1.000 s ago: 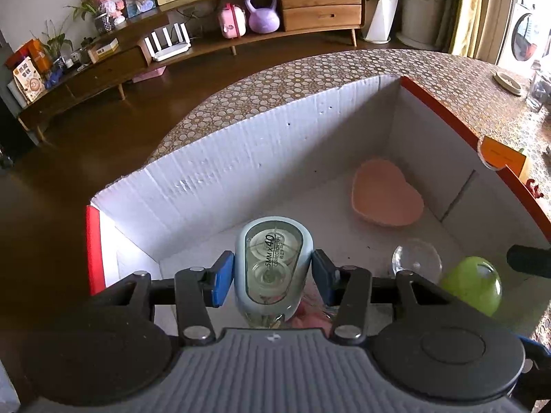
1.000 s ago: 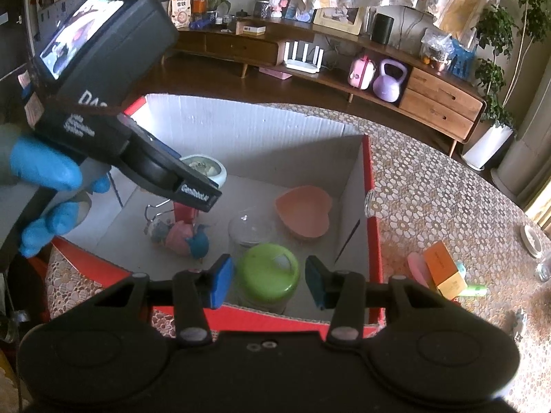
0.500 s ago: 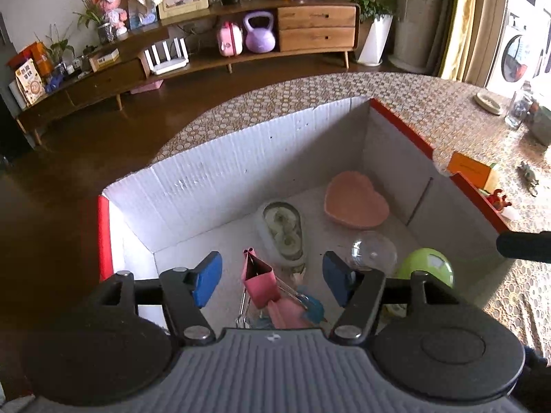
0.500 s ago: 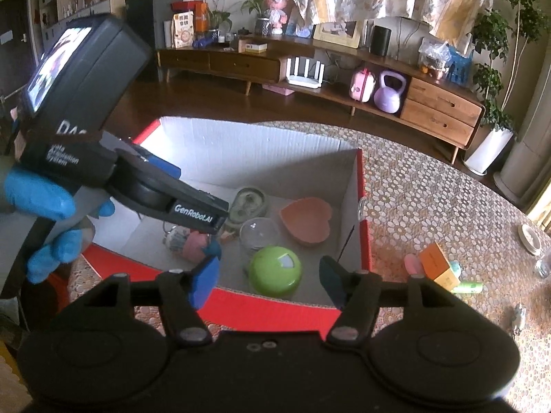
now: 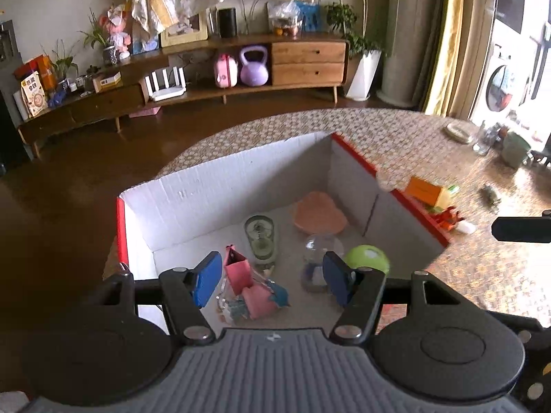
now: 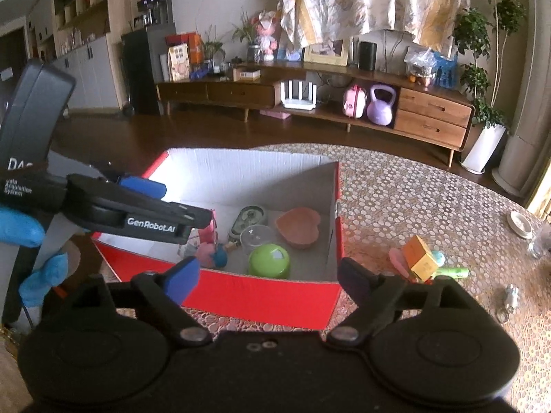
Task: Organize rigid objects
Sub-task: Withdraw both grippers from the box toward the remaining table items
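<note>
Left gripper (image 5: 270, 280) spread wide, nothing between the pads, hanging above the near-left part of the cardboard box (image 5: 220, 186). Right gripper (image 6: 267, 277) also spread and empty, held outside the box over its red front wall.

Inside the box: correction tape dispenser (image 5: 260, 239) flat on the floor mid-box, pink heart dish (image 5: 320, 212) toward the far right corner, clear dome (image 5: 318, 249) just beside a green round container (image 5: 366, 258), and a tangle of pink binder clips (image 5: 246, 285) with a small blue piece near the front-left wall.

Not yet boxed, on the patterned table (image 6: 430, 206) right of the box: orange-yellow box (image 6: 418, 258), pink flat item (image 6: 397, 258) touching it, green tube (image 6: 453, 271) just beyond, and a small metal item (image 6: 509, 297) further right. Likely next targets; the right gripper is nearer to them.

Risks, judged from the layout:
- Outside pile is packed tight. Closing on the orange-yellow box could nudge the green tube, which looks round and may roll off across the table.
- Pink flat item sits low under the box edge, so the pads may scrape the table and miss.
- Box's right wall is tall, and a carried item could clip its rim on the way in.
- Dropping near the green container or clear dome could knock them; both look light.
- Both grippers hang close together over the front of the box, so collision is possible if both move at once.
</note>
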